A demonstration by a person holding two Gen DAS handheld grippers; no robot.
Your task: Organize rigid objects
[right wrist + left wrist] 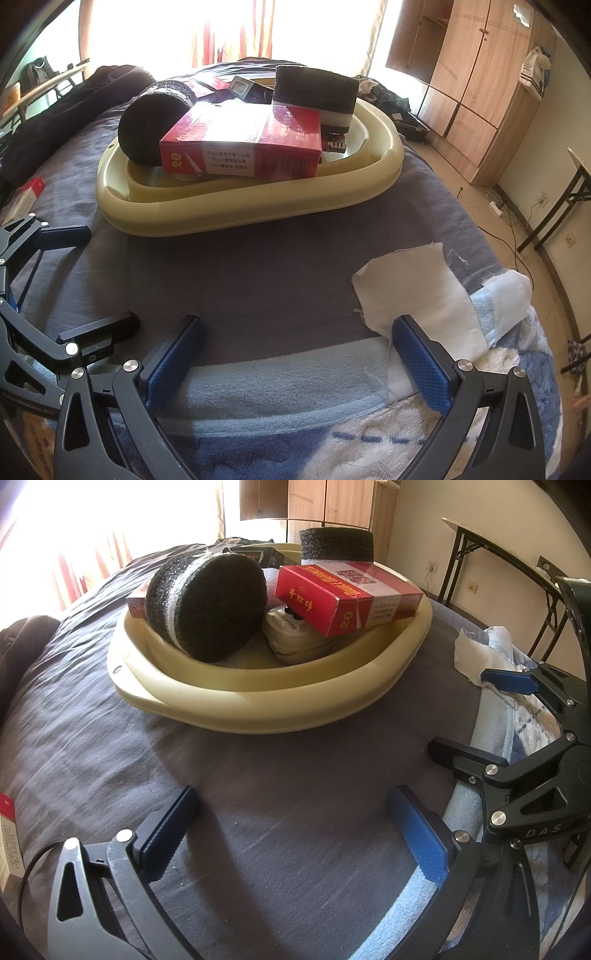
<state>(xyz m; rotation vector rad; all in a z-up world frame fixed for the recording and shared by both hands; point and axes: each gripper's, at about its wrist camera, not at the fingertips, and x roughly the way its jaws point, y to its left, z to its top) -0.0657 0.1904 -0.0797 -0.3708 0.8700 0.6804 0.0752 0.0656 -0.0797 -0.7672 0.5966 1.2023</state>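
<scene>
- The basin (258,709) sits far on the grey bed (258,794), piled with a red box (347,598), two foam rolls (207,605) and a white plug (295,638).
- The left gripper (291,834) is wide and empty, near the bed's edge.
- The right gripper (295,365) is likewise wide and empty, over the blue blanket (280,391).
- A stray red box (27,194) lies far left, outside the basin.
- Judgement: between picks; next the left gripper must reach left for that box.
</scene>
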